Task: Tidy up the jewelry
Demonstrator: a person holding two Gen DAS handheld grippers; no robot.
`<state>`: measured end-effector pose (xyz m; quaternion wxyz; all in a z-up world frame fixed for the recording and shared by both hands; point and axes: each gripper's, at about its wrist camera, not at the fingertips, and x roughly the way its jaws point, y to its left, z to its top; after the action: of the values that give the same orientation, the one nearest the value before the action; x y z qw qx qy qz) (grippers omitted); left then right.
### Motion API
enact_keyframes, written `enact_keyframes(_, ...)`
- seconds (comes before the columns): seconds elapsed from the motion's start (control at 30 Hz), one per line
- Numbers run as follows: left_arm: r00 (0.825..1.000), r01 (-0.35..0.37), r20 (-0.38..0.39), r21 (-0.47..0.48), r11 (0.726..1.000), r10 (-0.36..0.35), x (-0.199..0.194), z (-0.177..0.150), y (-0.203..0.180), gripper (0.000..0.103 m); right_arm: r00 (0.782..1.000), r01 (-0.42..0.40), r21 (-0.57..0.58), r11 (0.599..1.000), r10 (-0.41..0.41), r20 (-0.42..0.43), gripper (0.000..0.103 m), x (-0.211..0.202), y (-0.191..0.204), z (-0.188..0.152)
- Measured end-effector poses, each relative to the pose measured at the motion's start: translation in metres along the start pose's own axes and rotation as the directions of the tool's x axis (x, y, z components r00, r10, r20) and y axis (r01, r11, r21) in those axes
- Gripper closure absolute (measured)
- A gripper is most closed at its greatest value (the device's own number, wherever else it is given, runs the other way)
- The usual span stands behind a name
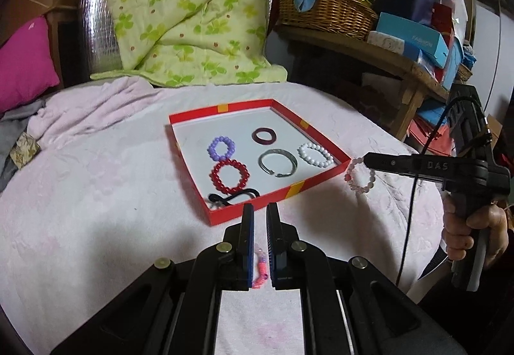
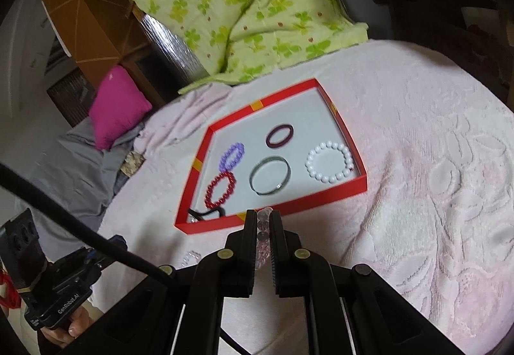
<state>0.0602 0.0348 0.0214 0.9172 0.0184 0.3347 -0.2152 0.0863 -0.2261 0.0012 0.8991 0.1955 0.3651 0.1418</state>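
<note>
Two tools carry bracelets: right tool [image 2: 264,220] pinches a pink bracelet [image 1: 359,176] beside the box [image 1: 321,180]; left tool [image 1: 260,213] clamps a coral bracelet [image 1: 261,271], awaiting placement.

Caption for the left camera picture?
Right claw carries a pale pink bracelet toward the red tray of bracelets.

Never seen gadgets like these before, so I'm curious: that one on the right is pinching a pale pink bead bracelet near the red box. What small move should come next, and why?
Probably carry it forward over the rim and let go. The right gripper holds the pale pink bracelet just outside the red box, where the white bracelet and others already lie.
</note>
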Motion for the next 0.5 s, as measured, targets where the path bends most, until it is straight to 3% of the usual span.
enact_keyframes(0.07, 0.998, 0.04, -0.039, 0.007, 0.999, -0.039, 0.004, -0.001, 0.005, 0.095, 1.0, -0.012, -0.002, 1.0, 0.012, 0.011, 0.095, -0.002, 0.001, 0.001)
enact_keyframes(0.17, 0.997, -0.022, -0.08, -0.018, 1.0, 0.021, 0.015, -0.008, 0.013, 0.09, 1.0, 0.003, -0.02, 1.0, -0.003, 0.0, 0.095, 0.001, 0.004, -0.001)
enact_keyframes(0.23, 0.988, -0.033, -0.153, -0.038, 0.999, 0.027, 0.031, -0.015, 0.018, 0.054, 1.0, 0.023, -0.022, 0.999, -0.023, -0.017, 0.095, 0.005, 0.004, -0.002)
enact_keyframes(0.27, 0.984, -0.046, -0.176, -0.044, 0.998, 0.038, 0.038, -0.019, 0.019, 0.047, 0.999, 0.031, -0.018, 0.999, -0.031, -0.025, 0.095, 0.006, 0.002, -0.002)
enact_keyframes(0.5, 0.952, -0.08, -0.298, -0.009, 0.997, 0.073, 0.082, -0.042, 0.01, 0.044, 0.997, 0.056, 0.001, 0.998, -0.056, -0.06, 0.095, 0.013, -0.006, -0.004)
